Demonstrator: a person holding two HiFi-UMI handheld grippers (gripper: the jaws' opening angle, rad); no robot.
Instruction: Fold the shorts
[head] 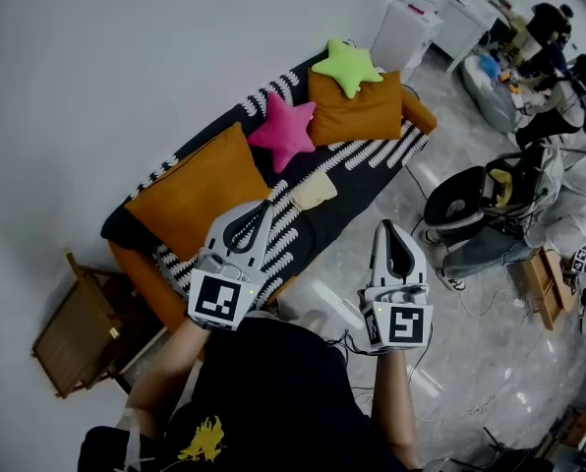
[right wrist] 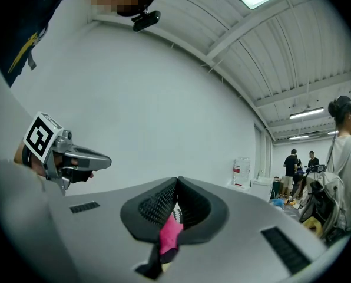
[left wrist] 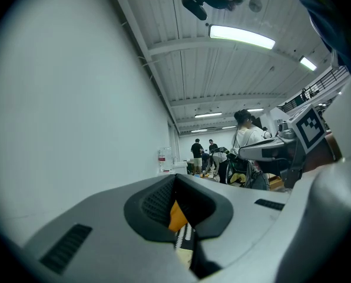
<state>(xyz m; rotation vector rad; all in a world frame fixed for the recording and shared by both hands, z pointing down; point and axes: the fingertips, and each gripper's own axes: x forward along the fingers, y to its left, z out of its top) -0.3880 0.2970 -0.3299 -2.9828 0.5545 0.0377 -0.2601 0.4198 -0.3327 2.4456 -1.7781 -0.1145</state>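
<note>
Along the white wall runs a sofa under a black-and-white striped throw [head: 372, 160]. On it sit a big square orange cushion [head: 200, 193] and a second orange cushion [head: 357, 111], a pink star-shaped plush pillow [head: 283, 131] between them. A lime-green star pillow [head: 347, 65] leans on the far cushion. A brown wooden crate [head: 77, 327] stands on the floor by the sofa's near end.

near cushion [head: 200, 190]: left end of sofa [head: 357, 190]
far cushion [head: 357, 111]: right end
near star cushion [head: 283, 131]: between both cushions
far star cushion [head: 347, 65]: atop far cushion
cloth [head: 313, 190]: on sofa, before near star cushion
wooden stand [head: 77, 327]: floor, left of sofa
</note>
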